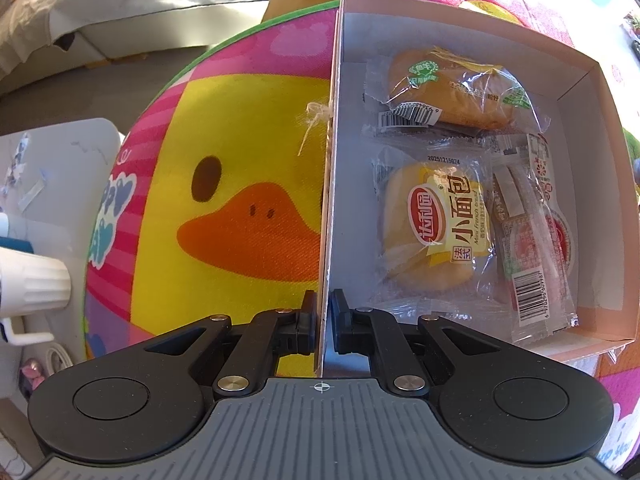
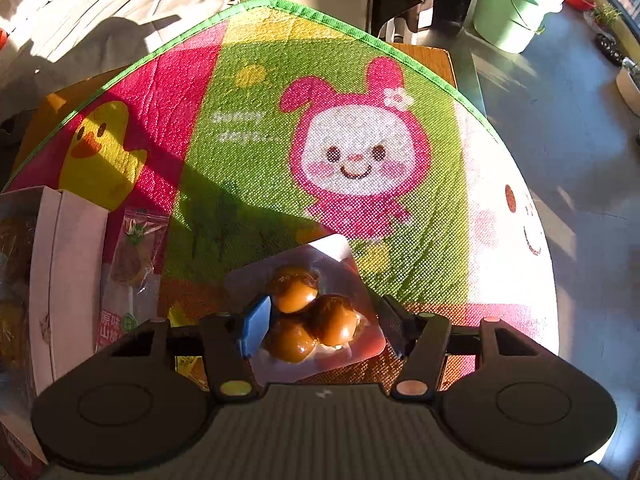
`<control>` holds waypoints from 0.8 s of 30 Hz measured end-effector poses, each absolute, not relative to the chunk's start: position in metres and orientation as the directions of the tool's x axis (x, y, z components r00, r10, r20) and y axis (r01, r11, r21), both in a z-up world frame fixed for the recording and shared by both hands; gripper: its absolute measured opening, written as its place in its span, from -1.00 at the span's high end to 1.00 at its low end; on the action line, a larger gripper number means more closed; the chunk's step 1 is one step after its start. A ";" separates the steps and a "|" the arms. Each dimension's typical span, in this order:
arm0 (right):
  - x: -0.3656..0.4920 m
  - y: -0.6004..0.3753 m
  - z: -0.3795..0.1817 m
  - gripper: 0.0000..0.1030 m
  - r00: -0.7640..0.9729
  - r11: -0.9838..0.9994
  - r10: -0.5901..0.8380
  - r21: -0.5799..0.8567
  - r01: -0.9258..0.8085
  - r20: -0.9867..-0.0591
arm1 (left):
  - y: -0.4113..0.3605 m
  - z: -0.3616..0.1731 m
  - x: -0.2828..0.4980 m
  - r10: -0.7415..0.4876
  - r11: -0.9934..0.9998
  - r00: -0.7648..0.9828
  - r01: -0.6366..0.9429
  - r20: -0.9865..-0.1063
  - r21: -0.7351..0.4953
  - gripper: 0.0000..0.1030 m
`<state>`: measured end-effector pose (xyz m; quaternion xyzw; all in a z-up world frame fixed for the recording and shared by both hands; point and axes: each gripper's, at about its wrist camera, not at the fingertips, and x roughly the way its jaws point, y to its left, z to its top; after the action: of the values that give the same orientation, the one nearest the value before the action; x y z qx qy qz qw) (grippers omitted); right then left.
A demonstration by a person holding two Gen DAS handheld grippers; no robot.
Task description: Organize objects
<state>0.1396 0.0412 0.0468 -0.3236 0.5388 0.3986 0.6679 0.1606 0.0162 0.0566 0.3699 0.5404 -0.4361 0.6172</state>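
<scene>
Black left tongs [image 1: 320, 316] clenched on the white box [image 1: 472, 32] wall, its thin edge between the pads. Four wrapped snacks inside; the yellow bread pack [image 1: 436, 224] upright, long axis along that wall. Right tongs [image 2: 320, 326] released, straddling one clear pouch [image 2: 308, 312] of three brown eggs, tilted on the mat [image 2: 240, 152].

Strong low sunlight, warm cast. Right wrist view: mat [image 2: 248, 128] sunlit toward 3 o'clock, near blown out at white patch; long dark shadow at 8 o'clock; slight softness throughout. Left wrist view: sharper, box [image 1: 592, 92] interior evenly lit, wrapper glare. Heavy fisheye bending at all edges.
</scene>
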 end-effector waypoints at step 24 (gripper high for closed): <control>0.024 -0.057 0.036 -0.73 0.140 0.418 0.131 -0.074 -0.905 -0.981 | 0.021 0.057 0.154 -0.181 0.330 0.020 0.943 -0.983 -0.042 0.82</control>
<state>0.0242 -0.0565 0.0363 -0.3692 0.5247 0.3932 0.6587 0.1542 0.0210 0.0574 0.3578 0.5322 -0.4548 0.6179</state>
